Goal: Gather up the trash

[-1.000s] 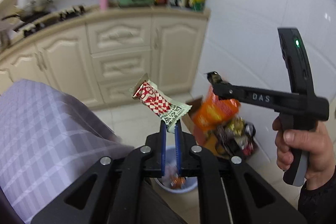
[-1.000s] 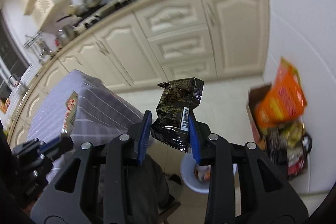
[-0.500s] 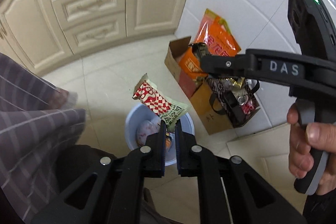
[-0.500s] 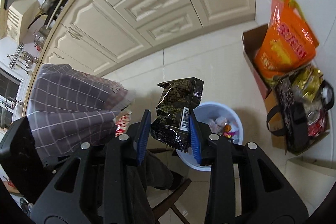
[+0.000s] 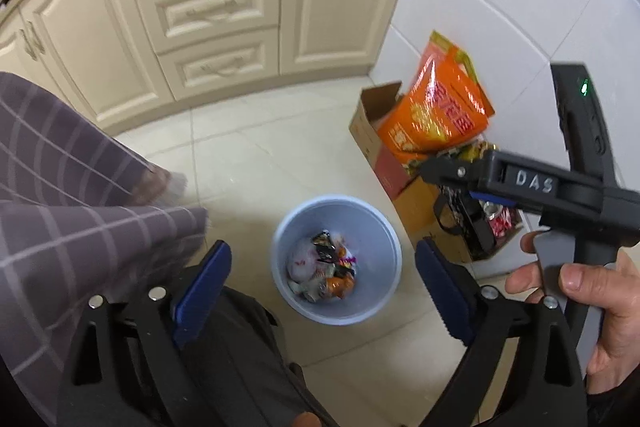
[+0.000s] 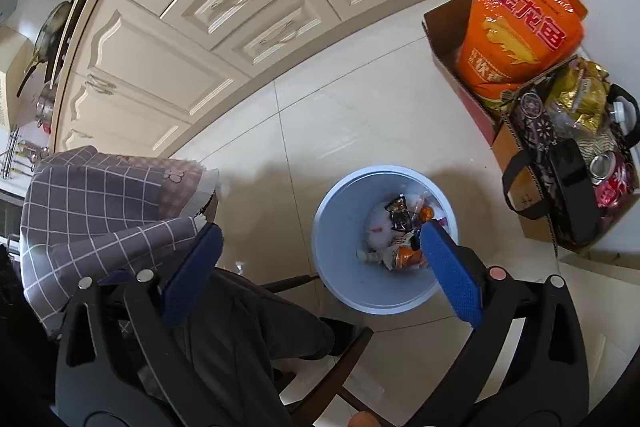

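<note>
A pale blue bin [image 5: 378, 239] [image 6: 336, 227] stands on the tiled floor below both grippers. Inside lies a heap of wrappers [image 5: 320, 269] [image 6: 394, 235], with a dark wrapper [image 6: 400, 215] on top. My left gripper [image 5: 320, 285] points down at the bin, and its jaws are opening wide with nothing between the blue pads. My right gripper [image 6: 322, 267] hangs over the bin's near rim; its jaws are opening too, and nothing is between them. In the left wrist view a hand [image 5: 580, 291] holds the right gripper's black frame [image 5: 532, 183].
A cardboard box [image 6: 440, 23] with an orange bag [image 5: 436, 111] [image 6: 516, 27] and a black bag of cans [image 6: 568, 187] stands right of the bin. A checked tablecloth [image 5: 60, 187] [image 6: 100, 195] hangs at the left. Cream cabinets [image 5: 200, 7] line the back. A chair draped in dark cloth [image 6: 240, 327] is below.
Both grippers sank toward the bin and tipped downward. Their jaws have opened wide. The red-and-white wrapper has left the left jaws and the black wrapper the right.
</note>
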Available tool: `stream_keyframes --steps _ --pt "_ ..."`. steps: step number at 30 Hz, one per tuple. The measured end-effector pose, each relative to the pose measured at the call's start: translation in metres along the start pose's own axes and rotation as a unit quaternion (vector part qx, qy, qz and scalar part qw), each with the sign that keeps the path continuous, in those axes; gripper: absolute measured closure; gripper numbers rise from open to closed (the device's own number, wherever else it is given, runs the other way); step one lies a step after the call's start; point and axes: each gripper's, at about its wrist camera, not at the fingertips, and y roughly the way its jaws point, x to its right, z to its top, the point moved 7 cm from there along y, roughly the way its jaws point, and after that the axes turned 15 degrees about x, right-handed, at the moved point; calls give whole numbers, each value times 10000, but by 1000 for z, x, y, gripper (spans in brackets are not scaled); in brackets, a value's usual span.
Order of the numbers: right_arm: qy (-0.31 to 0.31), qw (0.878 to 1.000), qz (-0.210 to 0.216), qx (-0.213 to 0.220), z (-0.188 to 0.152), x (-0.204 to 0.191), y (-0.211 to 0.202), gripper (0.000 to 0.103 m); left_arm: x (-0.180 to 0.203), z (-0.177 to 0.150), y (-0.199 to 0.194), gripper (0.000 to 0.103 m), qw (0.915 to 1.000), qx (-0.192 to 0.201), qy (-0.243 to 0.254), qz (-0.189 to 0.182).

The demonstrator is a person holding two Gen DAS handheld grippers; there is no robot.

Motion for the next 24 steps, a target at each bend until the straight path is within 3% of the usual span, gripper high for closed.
stream_keyframes --steps 5,11,18,24 --pt "-89 9997 20 206 10 -15 -19 6 1 22 -39 12 9988 455 83 126" --pt "-385 9973 310 544 29 -63 -55 6 -5 52 -105 9 9931 1127 147 287" --pt "-950 9877 876 876 37 -156 -99 6 -44 76 -188 5 9802 1808 25 806" --pt "-1524 9731 1393 1018 26 -243 -132 6 -97 73 -256 5 9645 2191 -277 1451"
